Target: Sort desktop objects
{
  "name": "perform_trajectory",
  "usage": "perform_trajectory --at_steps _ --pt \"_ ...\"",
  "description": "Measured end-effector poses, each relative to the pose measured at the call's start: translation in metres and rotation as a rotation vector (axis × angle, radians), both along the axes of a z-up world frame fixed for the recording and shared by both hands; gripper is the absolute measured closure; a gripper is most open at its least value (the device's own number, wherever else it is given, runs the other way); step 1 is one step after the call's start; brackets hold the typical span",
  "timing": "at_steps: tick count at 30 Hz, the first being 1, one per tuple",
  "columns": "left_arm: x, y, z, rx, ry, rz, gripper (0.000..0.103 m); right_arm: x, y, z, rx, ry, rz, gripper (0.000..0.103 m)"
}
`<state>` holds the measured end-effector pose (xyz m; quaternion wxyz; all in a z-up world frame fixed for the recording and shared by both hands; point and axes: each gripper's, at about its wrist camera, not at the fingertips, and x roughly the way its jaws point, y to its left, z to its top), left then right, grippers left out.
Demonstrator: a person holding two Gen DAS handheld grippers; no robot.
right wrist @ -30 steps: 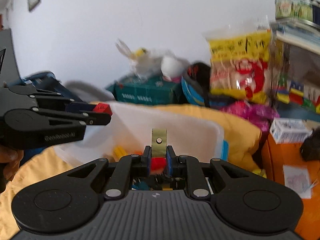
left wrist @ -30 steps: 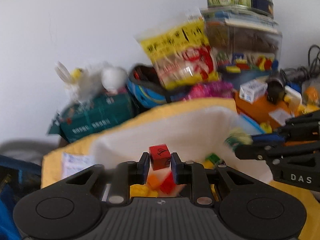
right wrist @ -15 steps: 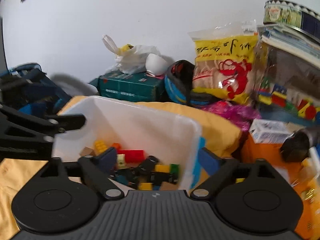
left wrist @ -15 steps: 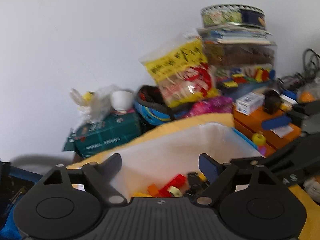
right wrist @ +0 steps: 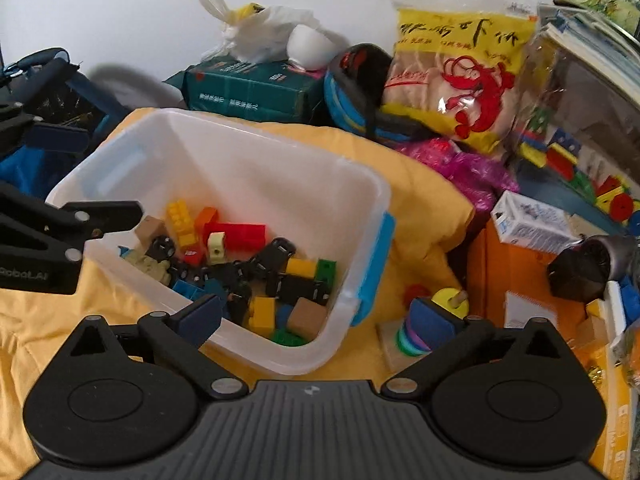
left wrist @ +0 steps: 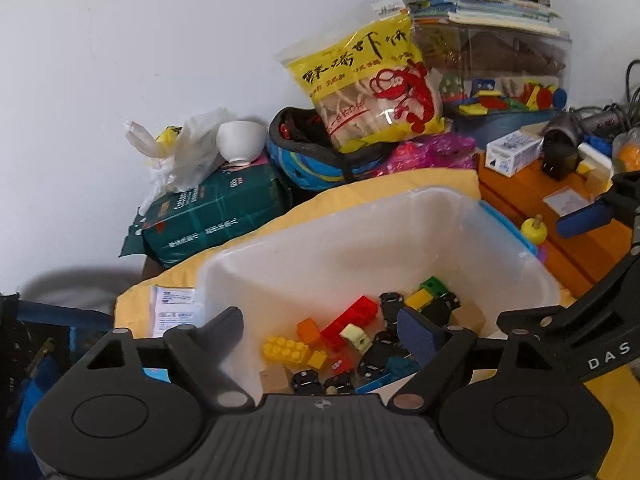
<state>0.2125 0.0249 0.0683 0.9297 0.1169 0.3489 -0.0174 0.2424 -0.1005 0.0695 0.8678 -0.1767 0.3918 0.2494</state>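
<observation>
Tools: left tool [left wrist: 320, 330] and right tool [right wrist: 316, 316] spread wide, empty, over white bin [right wrist: 360, 184] of blocks. Yellow cloth [right wrist: 424, 200] beneath; white wall [left wrist: 160, 40] behind.

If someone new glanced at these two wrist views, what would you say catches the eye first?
Probably the white plastic bin on the yellow cloth, with bright building blocks piled in its bottom. Behind it, the big yellow snack bag with red lettering leans among the clutter by the wall. Both grippers, the left gripper and the right gripper, hang wide open and empty near the bin.
</observation>
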Motion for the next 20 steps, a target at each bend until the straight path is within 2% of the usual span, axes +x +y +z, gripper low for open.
perform_trajectory --at_steps 8,20 --pt "0.002 0.0 0.006 0.009 0.02 0.029 0.016 -0.002 0.009 0.007 -0.029 -0.011 -0.016 0.0" --pt "0.015 -0.004 0.006 0.021 0.046 0.041 0.016 0.005 0.018 0.008 -0.037 0.025 -0.02 0.0"
